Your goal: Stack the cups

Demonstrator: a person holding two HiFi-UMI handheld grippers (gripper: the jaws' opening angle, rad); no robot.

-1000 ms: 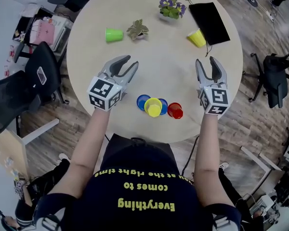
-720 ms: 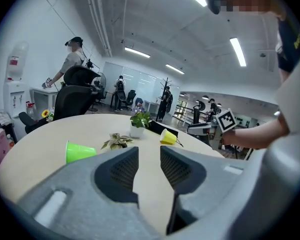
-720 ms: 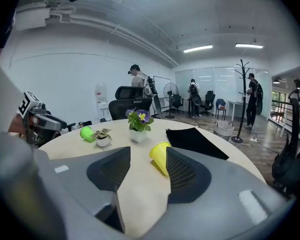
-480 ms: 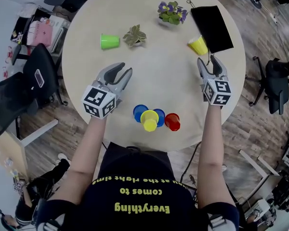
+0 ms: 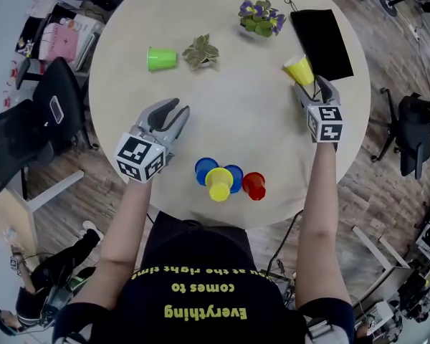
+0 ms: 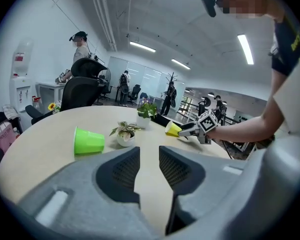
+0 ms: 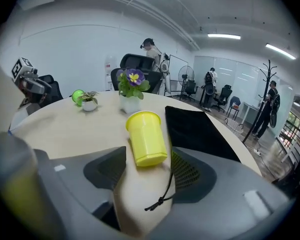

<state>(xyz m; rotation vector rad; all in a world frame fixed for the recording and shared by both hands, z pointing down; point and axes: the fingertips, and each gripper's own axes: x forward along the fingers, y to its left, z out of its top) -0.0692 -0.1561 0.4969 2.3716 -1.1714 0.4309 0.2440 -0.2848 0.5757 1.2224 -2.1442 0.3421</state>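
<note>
A yellow cup [image 5: 299, 69] [image 7: 146, 138] lies on its side at the table's far right, beside a black pouch. My right gripper [image 5: 314, 88] [image 7: 147, 156] is open at the cup's near end. Its jaws have just been opening; the cup's end sits between the tips, untouched. A green cup [image 5: 160, 58] [image 6: 88, 140] lies on its side at the far left. Near the front edge stand two blue cups [image 5: 206, 169], a yellow cup [image 5: 219, 185] and a red cup [image 5: 254, 185]. My left gripper [image 5: 173, 110] [image 6: 149, 151] hovers left of them; its jaws have just been closing, with a narrow gap and nothing in it.
On the round table [image 5: 236, 120] stand a pale-leaved pot plant [image 5: 201, 51] and a purple flower pot [image 5: 259, 16]. The black pouch [image 5: 322, 34] trails a cord [image 7: 162, 194] under my right jaws. Office chairs [image 5: 29, 135] [image 5: 412, 131] flank the table. People stand in the background.
My right gripper has moved away from me and down to the yellow cup, its jaws wider. My left gripper has sunk a little toward the table.
</note>
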